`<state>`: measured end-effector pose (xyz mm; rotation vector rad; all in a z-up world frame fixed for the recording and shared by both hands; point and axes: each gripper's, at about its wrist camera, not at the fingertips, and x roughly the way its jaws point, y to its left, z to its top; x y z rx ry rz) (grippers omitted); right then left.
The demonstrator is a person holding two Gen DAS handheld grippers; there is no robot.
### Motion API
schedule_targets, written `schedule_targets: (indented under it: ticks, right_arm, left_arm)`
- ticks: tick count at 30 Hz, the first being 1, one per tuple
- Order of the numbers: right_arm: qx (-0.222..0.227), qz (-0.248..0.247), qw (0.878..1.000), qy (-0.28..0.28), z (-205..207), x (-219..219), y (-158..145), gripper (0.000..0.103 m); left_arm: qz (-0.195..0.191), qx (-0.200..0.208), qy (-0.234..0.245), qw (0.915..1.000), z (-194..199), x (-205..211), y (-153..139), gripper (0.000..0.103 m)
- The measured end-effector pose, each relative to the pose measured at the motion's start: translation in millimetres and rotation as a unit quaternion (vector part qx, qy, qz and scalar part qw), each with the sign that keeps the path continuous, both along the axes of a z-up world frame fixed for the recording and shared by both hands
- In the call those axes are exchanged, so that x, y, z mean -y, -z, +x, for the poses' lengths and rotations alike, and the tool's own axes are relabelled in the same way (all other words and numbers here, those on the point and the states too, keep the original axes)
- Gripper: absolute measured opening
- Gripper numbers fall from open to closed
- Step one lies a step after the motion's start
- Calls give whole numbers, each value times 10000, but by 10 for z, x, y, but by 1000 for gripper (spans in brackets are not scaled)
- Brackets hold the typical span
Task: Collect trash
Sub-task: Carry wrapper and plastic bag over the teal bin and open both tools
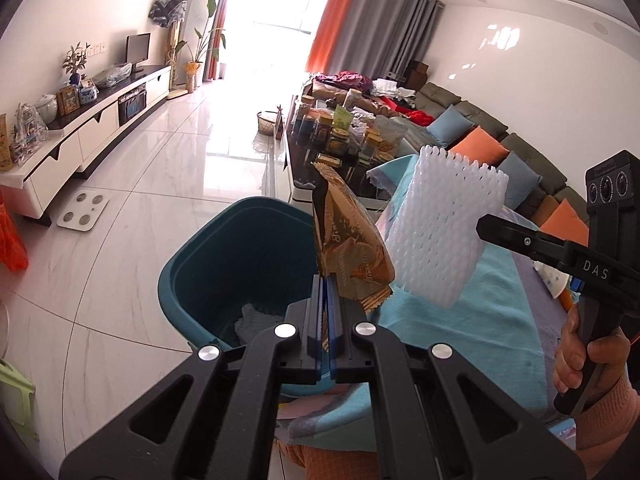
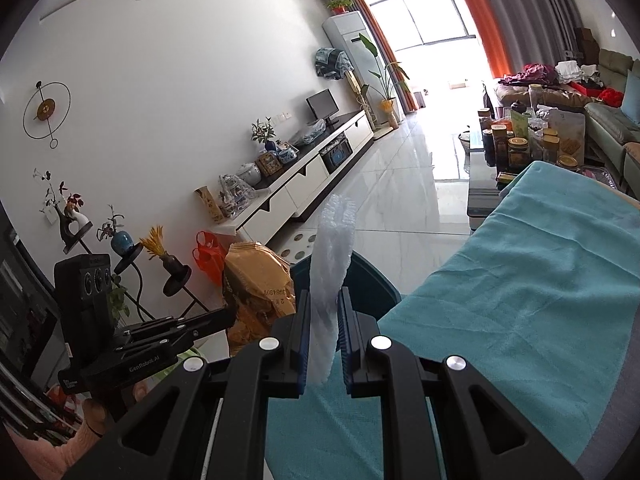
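Teal cloth (image 2: pixel 520 300) covers table; glossy white tile floor (image 1: pixel 160 184) (sunlit).

2 grippers: left gripper (image 1: pixel 329 312), right gripper (image 2: pixel 324 340). 1 brown wrapper (image 1: pixel 352 248), 1 white foam net (image 1: pixel 444 232), 1 teal bin (image 1: pixel 224 264), 2 orange cushions.

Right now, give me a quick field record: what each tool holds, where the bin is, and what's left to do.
left tool: shut on brown snack wrapper, held upright over the bin's near rim
right tool: shut on white foam net sleeve, held beside the wrapper, over the cloth's edge
bin: teal, open, on the floor against the teal cloth
bin contents: some pale crumpled item at the bottom; rest unclear
step left: both pieces not yet dropped in
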<state>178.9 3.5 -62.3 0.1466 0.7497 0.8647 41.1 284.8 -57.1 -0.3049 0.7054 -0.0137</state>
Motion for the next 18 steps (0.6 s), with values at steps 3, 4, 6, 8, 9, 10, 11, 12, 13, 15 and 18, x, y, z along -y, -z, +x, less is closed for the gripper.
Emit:
schedule_targets:
  ticks: [3, 4, 6, 8, 9, 10, 11, 12, 13, 15, 18]
  right_arm:
    - [-5, -84, 10000, 6, 40, -90, 28, 12]
    - [-21, -102, 9999, 6, 54, -117, 43, 12]
    - [-42, -144, 9999, 9, 83, -177, 70, 12]
    - [-51, -180, 9998, 14, 82, -234, 82, 12]
    - [-53, -198, 9998, 9, 86, -266, 87, 12]
    - [-55, -220, 9997, 5, 92, -283, 94, 12]
    - [-64, -235, 9997, 7, 100, -299, 101, 12]
    - [-79, -244, 9997, -3, 106, -321, 108, 12]
    - [-82, -256, 9996, -14, 112, -345, 112, 12]
    - [-82, -245, 9997, -10, 130, -380, 103, 12]
    - [-90, -216, 9997, -21, 152, -427, 97, 12]
  left_arm:
    - [16, -89, -74, 9999, 38, -43, 65, 2]
    - [13, -115, -97, 9999, 51, -57, 82, 2]
    - [9, -156, -141, 9998, 89, -70, 113, 2]
    - [6, -203, -199, 9996, 115, -98, 159, 2]
    - [4, -219, -219, 9995, 132, -110, 173, 2]
    - [14, -230, -238, 9995, 145, -104, 197, 2]
    - [24, -249, -259, 9994, 154, -109, 212, 2]
    - [23, -270, -275, 9993, 176, -115, 228, 2]
    - [22, -290, -294, 9991, 196, -123, 249, 2]
    - [20, -332, -335, 9989, 201, -152, 293, 2]
    - [11, -369, -386, 9986, 250, -170, 332, 2]
